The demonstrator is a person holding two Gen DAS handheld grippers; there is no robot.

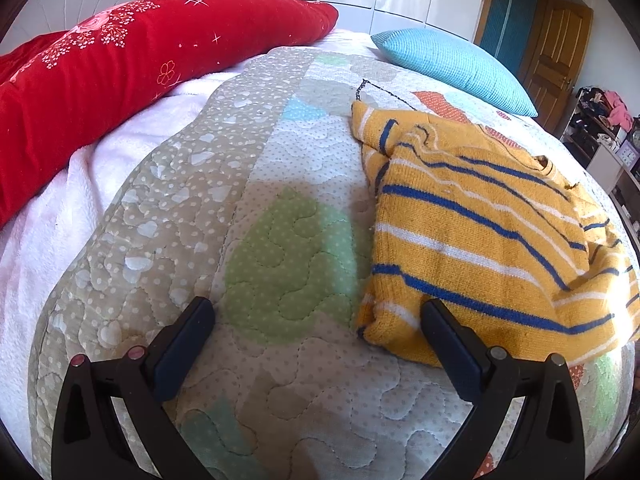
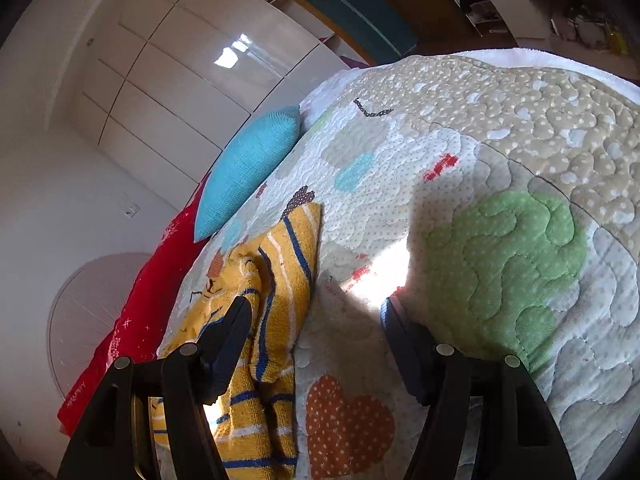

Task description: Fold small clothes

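I hold both tongs wide and empty, the left gripper (image 1: 316, 312) with the sweater (image 1: 480, 232) at its two o'clock on the quilt (image 1: 192, 184), the right gripper (image 2: 316, 312) with it at nine; no legible writing.

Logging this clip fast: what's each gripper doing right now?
Left gripper: open, holding nothing, beside the yellow striped sweater.
Right gripper: open, holding nothing, over the quilt.
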